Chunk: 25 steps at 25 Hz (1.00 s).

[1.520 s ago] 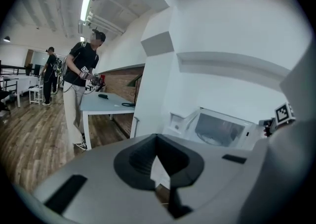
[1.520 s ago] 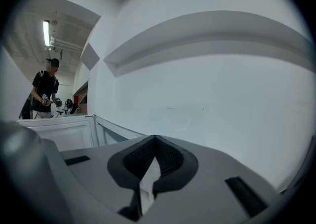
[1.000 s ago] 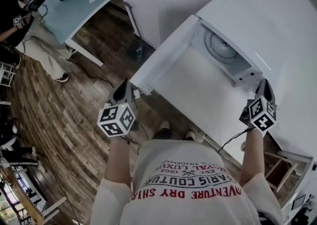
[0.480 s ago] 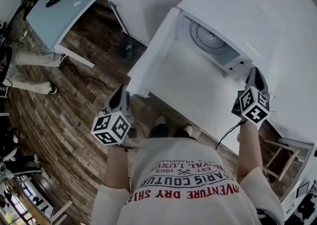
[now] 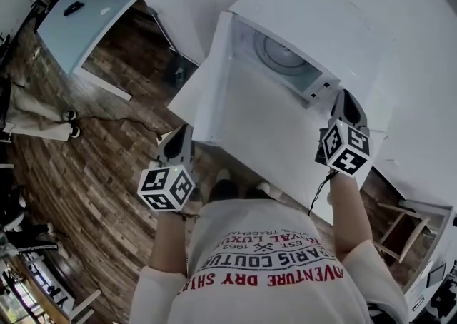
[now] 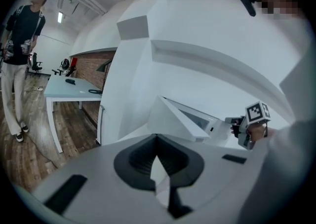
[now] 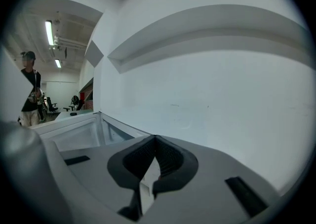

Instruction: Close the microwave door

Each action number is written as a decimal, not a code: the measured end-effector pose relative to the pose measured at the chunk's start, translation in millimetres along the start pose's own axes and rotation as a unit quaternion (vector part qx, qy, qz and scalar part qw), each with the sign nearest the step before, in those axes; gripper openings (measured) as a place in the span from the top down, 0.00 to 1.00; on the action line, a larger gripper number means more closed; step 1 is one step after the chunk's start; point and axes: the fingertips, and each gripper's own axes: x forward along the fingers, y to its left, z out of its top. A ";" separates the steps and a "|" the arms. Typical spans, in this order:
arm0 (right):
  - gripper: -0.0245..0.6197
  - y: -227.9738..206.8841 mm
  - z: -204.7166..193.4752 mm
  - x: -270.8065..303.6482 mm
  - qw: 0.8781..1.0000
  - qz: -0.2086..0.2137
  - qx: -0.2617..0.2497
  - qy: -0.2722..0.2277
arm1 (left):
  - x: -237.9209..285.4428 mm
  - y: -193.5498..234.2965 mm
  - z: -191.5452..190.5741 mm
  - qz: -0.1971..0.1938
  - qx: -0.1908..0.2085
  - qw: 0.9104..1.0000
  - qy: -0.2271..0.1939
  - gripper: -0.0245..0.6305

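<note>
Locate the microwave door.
Head view, centre-left: the microwave door stands swung open left of the cavity, its free edge just ahead of the left tongs.

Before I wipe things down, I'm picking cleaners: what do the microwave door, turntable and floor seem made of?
Microwave door: white painted metal or plastic, smooth with a soft sheen; which one is unclear. Turntable: likely glass, a pale round disc with concentric rings. Floor: wood or wood-look planks, brown, mixed tones, matte.
</note>
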 end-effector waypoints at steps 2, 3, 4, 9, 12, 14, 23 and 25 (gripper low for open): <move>0.94 1.3 1.5 0.6 1.000 0.011 0.007 -0.003 | 2.4 -15.7 -2.0 -0.005 0.001 1.000 -0.002 0.96; 0.94 2.1 2.1 1.0 1.000 0.016 0.010 -0.005 | 4.1 -23.3 -3.4 -0.007 0.002 1.000 -0.003 0.96; 0.94 2.6 2.3 1.2 1.000 0.021 0.013 -0.006 | 6.2 -31.0 -5.4 -0.010 0.002 1.000 -0.003 0.96; 0.94 0.9 -7.9 0.9 0.999 0.047 0.014 0.013 | 23.7 -72.9 -18.8 -0.024 0.015 1.000 0.004 0.96; 0.94 -2.3 -16.9 -1.8 0.998 0.053 0.020 0.026 | 35.4 -94.6 -19.5 -0.039 0.024 0.999 0.008 0.96; 0.94 -3.8 -10.4 -6.5 0.999 0.047 0.003 0.008 | 42.8 -106.1 -17.8 -0.054 0.024 0.998 0.012 0.96; 0.94 -20.1 -0.7 -6.0 1.000 0.007 0.022 0.003 | 89.8 -151.9 -5.3 -0.162 0.070 0.983 0.048 0.96; 0.94 -20.6 -1.4 -6.1 0.999 0.001 0.032 0.007 | 101.3 -159.6 -1.8 -0.188 0.085 0.977 0.055 0.96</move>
